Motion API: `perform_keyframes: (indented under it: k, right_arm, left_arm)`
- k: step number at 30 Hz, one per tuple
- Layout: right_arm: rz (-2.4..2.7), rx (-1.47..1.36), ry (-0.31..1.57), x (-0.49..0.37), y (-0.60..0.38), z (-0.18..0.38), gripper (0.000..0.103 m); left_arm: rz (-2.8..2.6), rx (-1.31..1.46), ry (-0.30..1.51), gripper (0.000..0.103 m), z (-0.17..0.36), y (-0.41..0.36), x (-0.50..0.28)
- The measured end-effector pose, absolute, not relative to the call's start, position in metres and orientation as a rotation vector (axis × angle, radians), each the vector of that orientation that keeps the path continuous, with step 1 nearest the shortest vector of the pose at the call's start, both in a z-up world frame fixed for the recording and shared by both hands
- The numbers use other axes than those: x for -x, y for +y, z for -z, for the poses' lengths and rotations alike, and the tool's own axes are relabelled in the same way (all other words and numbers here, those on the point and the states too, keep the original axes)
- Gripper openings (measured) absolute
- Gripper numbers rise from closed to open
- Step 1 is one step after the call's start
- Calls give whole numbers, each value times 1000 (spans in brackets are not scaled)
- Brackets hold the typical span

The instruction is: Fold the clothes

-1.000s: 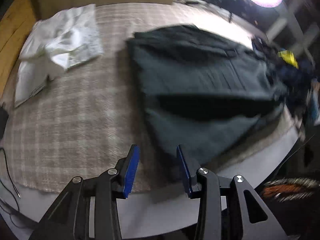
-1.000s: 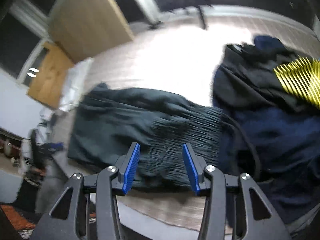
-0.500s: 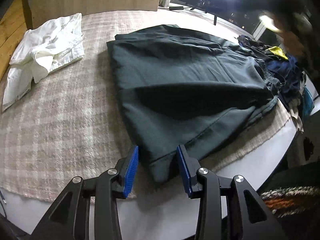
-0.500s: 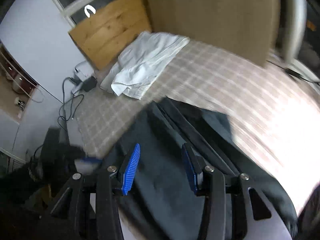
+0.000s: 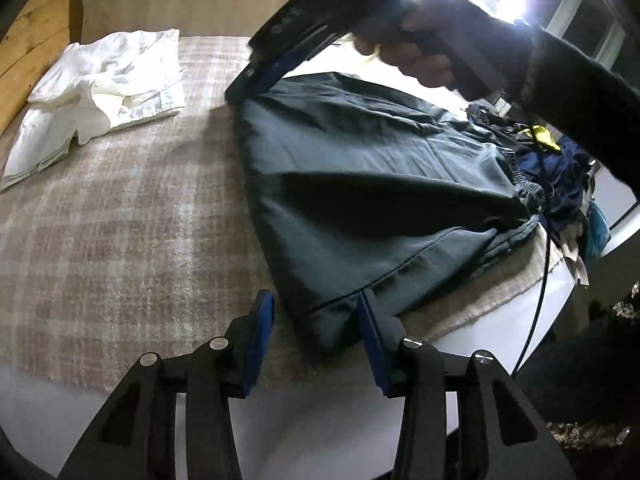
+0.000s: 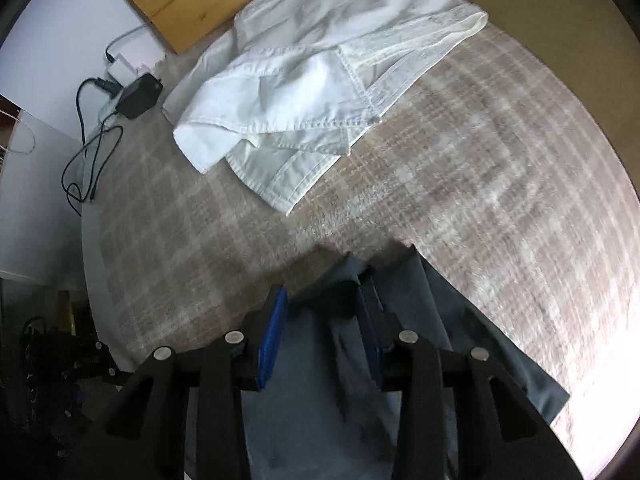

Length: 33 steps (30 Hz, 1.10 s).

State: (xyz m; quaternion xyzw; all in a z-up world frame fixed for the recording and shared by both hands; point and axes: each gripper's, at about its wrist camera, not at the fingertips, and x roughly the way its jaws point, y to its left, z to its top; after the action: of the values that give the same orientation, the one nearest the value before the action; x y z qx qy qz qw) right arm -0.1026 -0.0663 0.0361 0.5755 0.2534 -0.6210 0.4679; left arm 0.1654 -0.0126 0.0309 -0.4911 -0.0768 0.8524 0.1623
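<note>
Plaid blanket (image 5: 120,240), right claw (image 6: 324,324) now over dark shorts' (image 5: 360,184) corner (apart), left claw (image 5: 316,332) apart

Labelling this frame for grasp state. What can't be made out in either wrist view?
- Left wrist view: right gripper tips at the dark garment's far corner are in shadow; contact unclear.
- Right wrist view: that garment runs off the bottom edge, behind the right gripper.
- Left wrist view: clothes pile is small, dark, partly behind the person's sleeve.
- Glare whitens the window.
</note>
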Motion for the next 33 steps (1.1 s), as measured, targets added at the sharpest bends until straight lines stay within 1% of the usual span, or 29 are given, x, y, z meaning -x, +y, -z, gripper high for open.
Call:
perform_keyframes:
  k: [1,2,3,4,5,6,7,8,12,16,22,26,29,31,33]
  right_arm:
    - [1516,-1414,638,101,-67,-34,13]
    - [1508,-1417,655,100,-67,-33,8]
    - [1501,-1417,662,99,-67,-32,6]
    - [1497,-1412,656,99,-66,-33,4]
    - [1498,-1406,646,99,-64,-35,3]
    - [1504,-1400,633,99,-61,-37,3]
    - [1511,-1396,620,100,-59,-40,2]
    - [1522,-1393,605,101,-56,-44,2]
    - [1557,-1368,544,105,-45,-62,1]
    - [1600,-1370,485,118,-34,-74,0]
    - [1684,-1387,417,143,-21,-74,0]
    - [1768,-1368,349,160,-16,-77,0]
    - [1752,-1442,319,176,-17,-51,1]
    - [1724,-1528,339,180,-17,-41,2]
    - [1742,-1504,298,181,-4,-58,4]
  left_arm:
    - [-2431,1398,-211,41,-30,-11,-164]
    - [-2429,1394,-204,39,-30,-10,-163]
    - [-2426,1391,-200,39,-29,-9,-162]
    - [-2422,1388,-196,34,-28,-8,-161]
    - [-2420,1381,-197,25,-28,-7,-160]
    - [-2422,1370,-204,20,-29,-8,-159]
    - [-2426,1356,-211,8,-31,-9,-159]
    - [-2433,1338,-218,6,-35,-11,-159]
    - [-2449,1280,-247,4,-50,-20,-161]
    - [-2446,1281,-276,4,-54,-22,-167]
    - [-2460,1318,-381,4,-44,-29,-169]
    - [-2445,1355,-432,0,-34,-32,-172]
    - [-2439,1416,-416,0,-24,-30,-172]
    - [-2445,1408,-398,0,-29,-29,-172]
    - [-2464,1379,-371,0,-42,-29,-171]
